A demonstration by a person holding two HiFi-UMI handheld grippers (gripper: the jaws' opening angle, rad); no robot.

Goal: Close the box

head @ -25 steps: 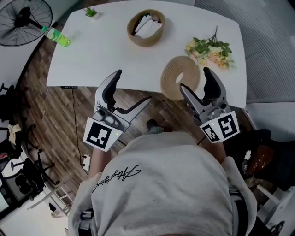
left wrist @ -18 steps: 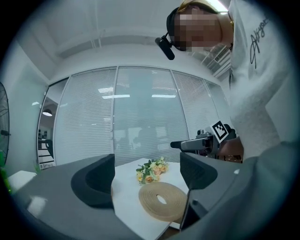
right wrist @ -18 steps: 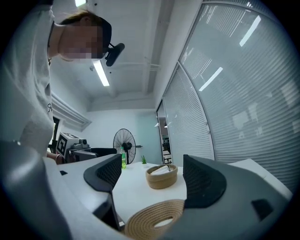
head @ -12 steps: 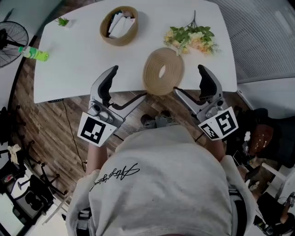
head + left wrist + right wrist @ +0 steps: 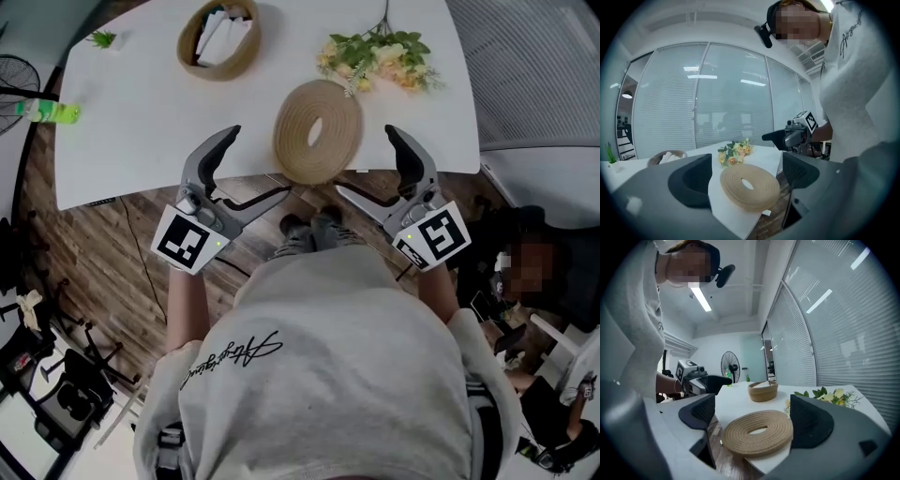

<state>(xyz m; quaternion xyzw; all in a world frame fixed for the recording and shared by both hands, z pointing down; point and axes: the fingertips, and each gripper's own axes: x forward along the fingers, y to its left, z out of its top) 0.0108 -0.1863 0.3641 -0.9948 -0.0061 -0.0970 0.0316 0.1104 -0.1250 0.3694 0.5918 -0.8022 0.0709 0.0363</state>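
Note:
A round woven lid (image 5: 291, 141) with a hole in its middle lies flat at the white table's near edge (image 5: 141, 183). The open woven basket (image 5: 192, 52), with white things inside, stands at the far left of the table. My left gripper (image 5: 255, 164) is just left of the lid and my right gripper (image 5: 367, 161) just right of it, both over the table's front edge. Their jaws have just been opening and stand open, with nothing between the pads. The lid (image 5: 761, 192) lies just ahead of the left jaws, and the lid (image 5: 740, 437) also lies just ahead of the right jaws.
A bunch of flowers (image 5: 375, 52) lies behind the lid on the right. A green bottle (image 5: 42, 112) and a small plant (image 5: 98, 39) sit at the table's far left. A standing fan (image 5: 729, 366) is beyond the table. The wooden floor and the person's feet (image 5: 305, 230) are below the table edge.
Both grippers have sunk and drawn in toward the lid, which now looks larger and lower in both gripper views. The right jaws stand visibly wider apart.

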